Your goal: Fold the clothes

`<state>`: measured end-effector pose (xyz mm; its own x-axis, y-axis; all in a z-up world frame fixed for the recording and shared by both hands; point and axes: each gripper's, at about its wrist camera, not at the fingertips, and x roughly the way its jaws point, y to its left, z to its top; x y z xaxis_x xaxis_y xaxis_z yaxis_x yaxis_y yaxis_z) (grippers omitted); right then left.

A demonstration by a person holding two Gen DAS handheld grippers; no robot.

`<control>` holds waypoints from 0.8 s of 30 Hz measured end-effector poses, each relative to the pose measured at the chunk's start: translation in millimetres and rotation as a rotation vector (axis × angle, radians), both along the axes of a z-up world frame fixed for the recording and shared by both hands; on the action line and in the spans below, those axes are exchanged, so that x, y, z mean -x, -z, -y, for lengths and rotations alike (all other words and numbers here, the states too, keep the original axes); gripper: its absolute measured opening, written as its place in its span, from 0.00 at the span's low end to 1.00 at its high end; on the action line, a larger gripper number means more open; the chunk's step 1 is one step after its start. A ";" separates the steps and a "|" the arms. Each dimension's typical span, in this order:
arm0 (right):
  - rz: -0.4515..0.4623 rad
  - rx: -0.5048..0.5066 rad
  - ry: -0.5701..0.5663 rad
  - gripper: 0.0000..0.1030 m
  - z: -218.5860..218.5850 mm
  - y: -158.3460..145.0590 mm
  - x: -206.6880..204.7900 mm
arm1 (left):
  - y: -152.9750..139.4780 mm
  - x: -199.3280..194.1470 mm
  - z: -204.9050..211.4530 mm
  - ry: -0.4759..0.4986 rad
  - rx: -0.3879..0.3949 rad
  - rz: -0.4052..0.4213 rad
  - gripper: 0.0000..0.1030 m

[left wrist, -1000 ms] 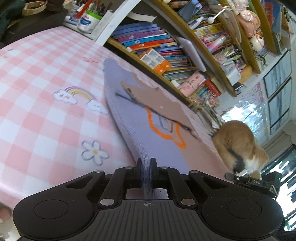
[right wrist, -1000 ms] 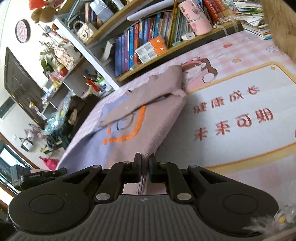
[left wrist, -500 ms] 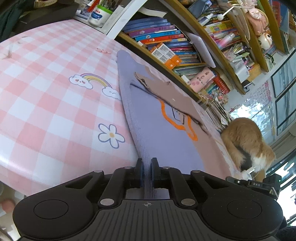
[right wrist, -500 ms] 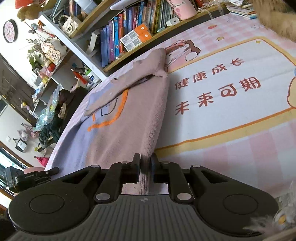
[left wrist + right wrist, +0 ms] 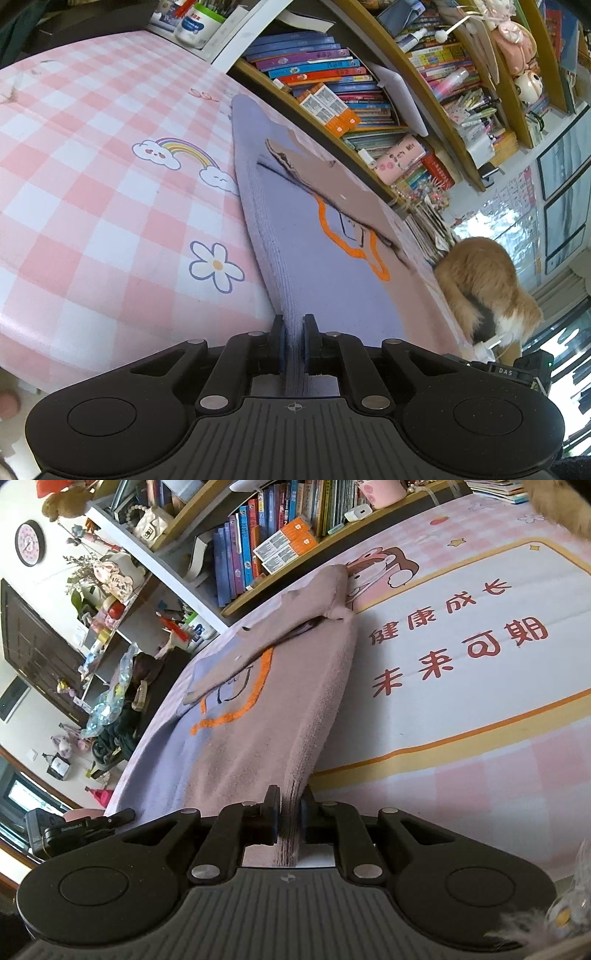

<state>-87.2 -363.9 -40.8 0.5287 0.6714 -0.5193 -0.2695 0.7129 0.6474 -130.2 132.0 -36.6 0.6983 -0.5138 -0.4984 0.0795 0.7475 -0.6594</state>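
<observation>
In the left wrist view, the left gripper (image 5: 293,345) pinches the near lavender edge of the sweater (image 5: 325,266), which stretches away along the pink checked tablecloth (image 5: 92,177) toward the bookshelf (image 5: 332,92); a cat (image 5: 487,284) stands at its far right. In the right wrist view, the right gripper (image 5: 290,825) pinches the sweater's (image 5: 266,731) mauve near edge, its jaws closing tighter on the cloth; the sweater's length runs straight ahead, each hand at its own corner. The shelf holds books.
</observation>
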 end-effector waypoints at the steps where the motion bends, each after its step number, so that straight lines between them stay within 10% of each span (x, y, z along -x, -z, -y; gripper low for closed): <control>1: 0.000 -0.001 0.000 0.09 0.1 0.2 0.0 | -0.1 -0.2 0.4 0.000 -0.001 0.001 0.09; 13: -0.012 -0.018 -0.034 0.06 1.9 -0.1 7.3 | 0.1 4.1 -0.2 -0.006 0.025 0.002 0.04; 24: 0.249 -0.379 -0.072 0.06 19.9 -60.5 21.3 | -31.9 15.3 -37.6 -0.068 0.500 0.254 0.04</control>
<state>-108.5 -383.8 19.8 0.5508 0.8294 -0.0930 -0.4901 0.4117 0.7683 -145.5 169.6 -4.7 0.8042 -0.5941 -0.0177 0.2450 0.3584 -0.9009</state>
